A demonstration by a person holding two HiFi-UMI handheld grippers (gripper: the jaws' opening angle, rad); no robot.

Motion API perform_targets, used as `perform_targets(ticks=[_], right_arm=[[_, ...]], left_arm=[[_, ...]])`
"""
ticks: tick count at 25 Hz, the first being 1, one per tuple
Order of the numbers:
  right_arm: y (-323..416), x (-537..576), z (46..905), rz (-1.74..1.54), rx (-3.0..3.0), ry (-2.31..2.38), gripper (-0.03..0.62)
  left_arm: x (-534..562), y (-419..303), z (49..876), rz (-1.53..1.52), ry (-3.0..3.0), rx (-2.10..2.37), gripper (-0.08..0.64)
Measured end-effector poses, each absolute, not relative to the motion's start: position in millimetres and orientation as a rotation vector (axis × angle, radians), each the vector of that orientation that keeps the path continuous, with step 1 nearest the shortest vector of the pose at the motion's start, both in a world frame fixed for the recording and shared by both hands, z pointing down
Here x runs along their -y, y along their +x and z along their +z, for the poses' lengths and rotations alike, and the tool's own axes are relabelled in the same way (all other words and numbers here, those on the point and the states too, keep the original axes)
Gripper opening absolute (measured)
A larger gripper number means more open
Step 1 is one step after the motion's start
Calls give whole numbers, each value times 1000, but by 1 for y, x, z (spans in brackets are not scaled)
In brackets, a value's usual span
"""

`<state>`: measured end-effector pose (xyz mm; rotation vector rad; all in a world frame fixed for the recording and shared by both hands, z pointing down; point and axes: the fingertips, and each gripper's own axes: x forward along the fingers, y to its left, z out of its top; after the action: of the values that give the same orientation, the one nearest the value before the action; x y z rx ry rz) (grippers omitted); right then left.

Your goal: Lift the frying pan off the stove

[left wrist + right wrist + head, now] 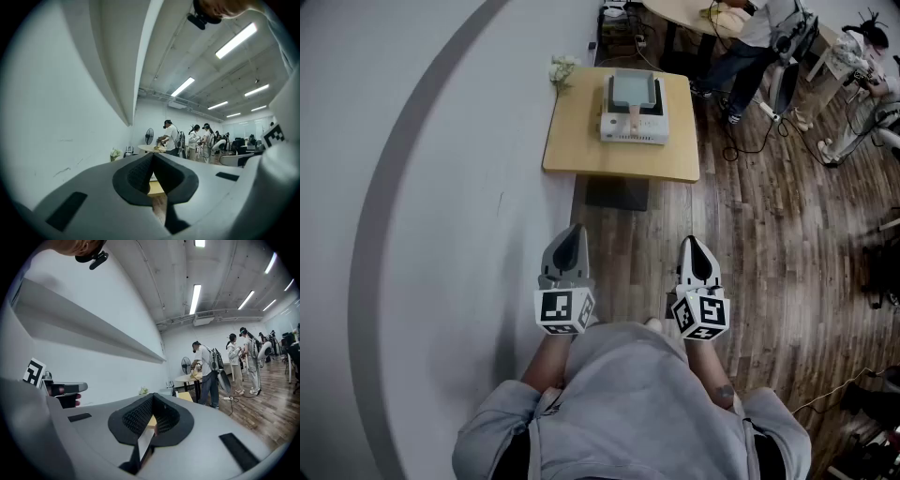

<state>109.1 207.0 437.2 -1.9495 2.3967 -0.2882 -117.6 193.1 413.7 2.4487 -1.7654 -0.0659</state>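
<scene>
Your left tool (573,230) and right tool (693,242) have smooth, matt grey plastic shells. Their inner pads (138,174) are black, finely ribbed and look rubbery. The marker cubes (563,310) at the rear are matt, printed black on white.

Ahead of both tools, the bench (581,141) has a smooth, pale wood top. The stove (633,131) has a white casing; you cannot tell plastic from painted metal. The frying pan (633,89) is dull grey-blue inside, with a pale, wood-look handle (634,114).

Right of the right tool, the floor (769,234) is dark wood planks with a slight sheen. Left of the left tool, the wall (441,234) is matt white.
</scene>
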Motion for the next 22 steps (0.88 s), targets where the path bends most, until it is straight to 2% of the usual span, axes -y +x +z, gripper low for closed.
perform_targets(ticks=[14,22], right_arm=[[119,-216,437,-286,-2410,-1932,-2],[145,-227,448,-323,-2476,-1866,-2]], left_arm=[[-203,-102,413,-50,2452,1763,2],[-217,-65,419,-25,2432,1777,2]])
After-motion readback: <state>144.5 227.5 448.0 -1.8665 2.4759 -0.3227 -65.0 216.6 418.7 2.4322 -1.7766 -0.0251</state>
